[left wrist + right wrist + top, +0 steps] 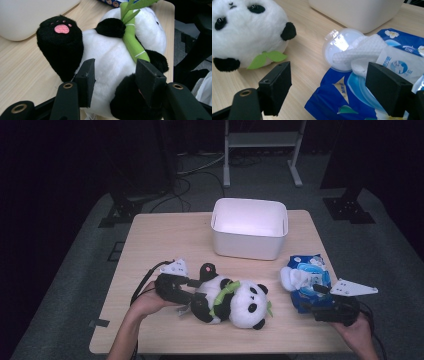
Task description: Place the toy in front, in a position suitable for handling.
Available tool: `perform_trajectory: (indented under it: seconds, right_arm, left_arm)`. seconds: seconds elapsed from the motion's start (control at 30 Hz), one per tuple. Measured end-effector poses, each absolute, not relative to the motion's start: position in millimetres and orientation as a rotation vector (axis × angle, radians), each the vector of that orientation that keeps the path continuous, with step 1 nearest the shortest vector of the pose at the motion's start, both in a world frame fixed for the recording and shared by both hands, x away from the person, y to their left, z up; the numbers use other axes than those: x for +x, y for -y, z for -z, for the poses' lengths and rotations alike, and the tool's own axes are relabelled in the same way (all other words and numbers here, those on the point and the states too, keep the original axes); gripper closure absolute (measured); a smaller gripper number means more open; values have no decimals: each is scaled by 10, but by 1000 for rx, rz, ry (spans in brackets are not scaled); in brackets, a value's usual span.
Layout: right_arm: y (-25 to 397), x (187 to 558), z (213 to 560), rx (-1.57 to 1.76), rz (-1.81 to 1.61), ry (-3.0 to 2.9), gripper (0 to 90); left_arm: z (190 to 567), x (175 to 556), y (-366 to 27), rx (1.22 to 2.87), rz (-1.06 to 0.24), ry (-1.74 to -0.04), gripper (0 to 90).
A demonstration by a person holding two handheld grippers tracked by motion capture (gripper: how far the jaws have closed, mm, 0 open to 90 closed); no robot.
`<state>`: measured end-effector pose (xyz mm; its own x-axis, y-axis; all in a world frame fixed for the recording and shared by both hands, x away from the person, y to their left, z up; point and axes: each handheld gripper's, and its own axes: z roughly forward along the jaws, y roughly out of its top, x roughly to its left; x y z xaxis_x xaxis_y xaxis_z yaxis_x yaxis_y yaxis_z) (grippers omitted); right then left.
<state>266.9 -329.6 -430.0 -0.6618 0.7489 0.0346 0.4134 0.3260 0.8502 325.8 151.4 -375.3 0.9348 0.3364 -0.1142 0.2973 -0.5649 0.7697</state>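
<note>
High view, from the left: the left claw (192,287) is spread around the lower body of the plush panda (232,301), which lies on its side on the table (160,240); pinching and lifting toward the white bin (250,227) seems next. The right claw (320,292), also spread, hovers over the blue wipes pack (306,276) without gripping.

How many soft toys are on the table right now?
1. A plush panda lies on its back near the front edge of the table, between the left tongs at its legs and the blue wipes pack. The white bin's inside looks empty.
</note>
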Motion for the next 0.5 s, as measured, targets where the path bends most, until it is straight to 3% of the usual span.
perform_trajectory:
  seconds: [0.5]
  right_arm:
    - [3236,2855,4102,984,-1257,-2258,196]
  left_arm:
    - [3851,3168,-1427,2212,-24,-419,497]
